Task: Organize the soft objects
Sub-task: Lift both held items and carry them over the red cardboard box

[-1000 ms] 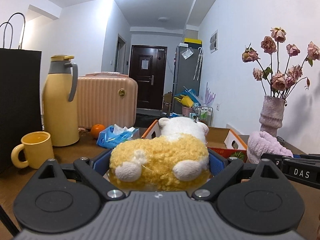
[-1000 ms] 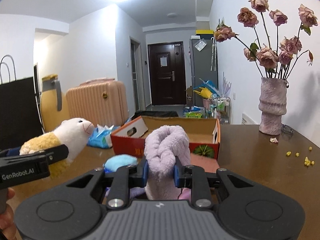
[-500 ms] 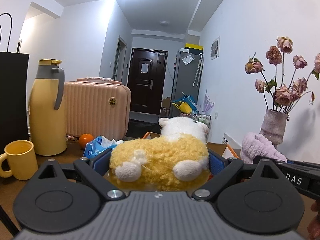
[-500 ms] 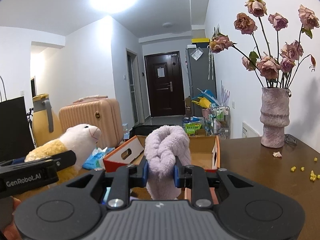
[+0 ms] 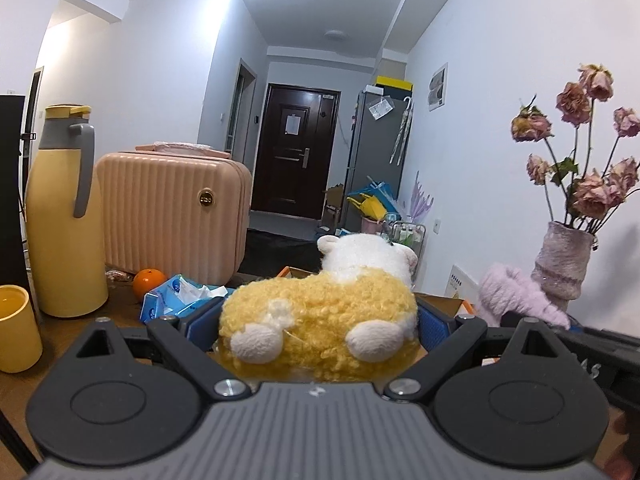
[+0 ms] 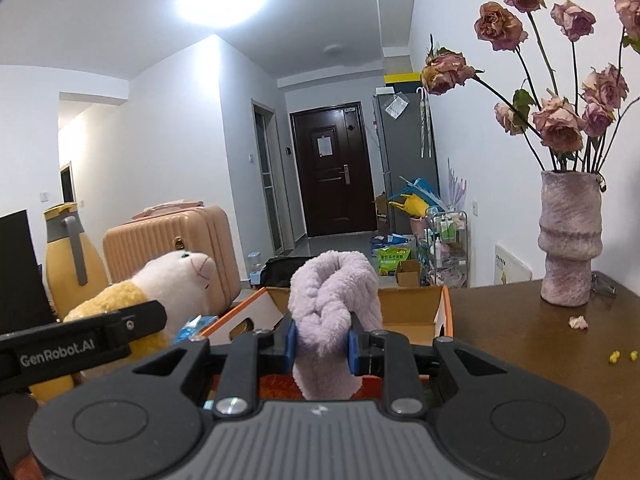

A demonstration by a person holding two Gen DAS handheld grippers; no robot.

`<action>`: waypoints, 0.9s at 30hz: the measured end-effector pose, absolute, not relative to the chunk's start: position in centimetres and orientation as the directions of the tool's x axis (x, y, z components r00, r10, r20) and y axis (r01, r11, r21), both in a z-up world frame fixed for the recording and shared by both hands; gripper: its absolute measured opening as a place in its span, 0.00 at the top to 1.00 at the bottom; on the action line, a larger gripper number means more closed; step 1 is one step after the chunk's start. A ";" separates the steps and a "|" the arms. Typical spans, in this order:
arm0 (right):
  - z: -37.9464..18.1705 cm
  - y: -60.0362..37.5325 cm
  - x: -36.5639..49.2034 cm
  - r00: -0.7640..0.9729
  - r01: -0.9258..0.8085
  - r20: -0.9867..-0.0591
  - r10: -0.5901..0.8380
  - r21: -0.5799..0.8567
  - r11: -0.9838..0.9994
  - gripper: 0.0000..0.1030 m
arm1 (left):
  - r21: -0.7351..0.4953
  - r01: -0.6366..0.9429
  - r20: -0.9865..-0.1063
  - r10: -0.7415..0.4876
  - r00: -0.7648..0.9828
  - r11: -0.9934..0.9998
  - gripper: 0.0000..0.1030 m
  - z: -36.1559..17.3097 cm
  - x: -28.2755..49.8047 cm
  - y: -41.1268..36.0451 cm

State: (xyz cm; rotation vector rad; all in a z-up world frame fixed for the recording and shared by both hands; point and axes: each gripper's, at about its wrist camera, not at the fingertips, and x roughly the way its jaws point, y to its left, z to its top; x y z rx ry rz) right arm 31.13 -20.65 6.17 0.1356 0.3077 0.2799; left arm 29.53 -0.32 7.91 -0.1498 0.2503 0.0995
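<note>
Left gripper (image 5: 318, 326): its blue pads are clamped on either side of a yellow and white plush sheep (image 5: 320, 320), which is held clear of the table with its rump and two white feet toward the camera and its white head pointing away. In the right wrist view the same toy shows at the left, its face turned toward the cardboard box (image 6: 408, 308).

Right gripper (image 6: 322, 346): its jaws are drawn tight on a lilac fleece cloth (image 6: 334, 312), bunched and folded over; the upper fold stands above the pads and the lower end hangs below them. The cloth is carried in front of the open box, whose orange-edged flaps show on both sides of it. Whether the cloth is over the box interior cannot be told.

Surroundings, left wrist view: a yellow thermos jug (image 5: 60, 216) and a yellow mug (image 5: 16, 328) stand on the brown table (image 6: 540, 360) at the left. A peach ribbed suitcase (image 5: 172, 216) stands behind them. An orange (image 5: 149, 280) and a blue pack of wet wipes (image 5: 180, 304) lie just beside each other in front of the suitcase.

Right side: a mauve vase (image 6: 570, 240) of dried roses (image 6: 560, 124) stands on the table near the wall, well apart from the box. A fallen petal (image 6: 579, 322) and yellow crumbs (image 6: 622, 356) lie on the table in front of it.
</note>
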 end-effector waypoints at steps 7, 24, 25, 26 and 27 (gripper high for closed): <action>6.9 -21.2 33.5 0.920 -0.251 -0.264 0.288 0.164 0.954 0.77 | -0.131 -0.167 -0.273 0.126 0.954 0.977 0.07 7.8 31.6 0.6; 6.9 -20.5 38.2 0.914 -0.257 -0.290 0.284 0.130 0.958 0.77 | -0.133 -0.194 -0.270 0.152 0.951 0.972 0.07 7.9 36.1 1.2; 6.8 -20.6 38.6 0.914 -0.252 -0.295 0.280 0.131 0.959 0.77 | -0.132 -0.194 -0.270 0.153 0.951 0.972 0.07 7.9 36.4 1.3; 6.7 -20.7 39.0 0.913 -0.247 -0.300 0.276 0.132 0.960 0.77 | -0.131 -0.194 -0.270 0.153 0.950 0.972 0.07 7.9 36.7 1.3; 6.6 -20.8 39.5 0.912 -0.243 -0.306 0.273 0.132 0.961 0.77 | -0.129 -0.195 -0.271 0.154 0.950 0.972 0.07 7.8 37.1 1.4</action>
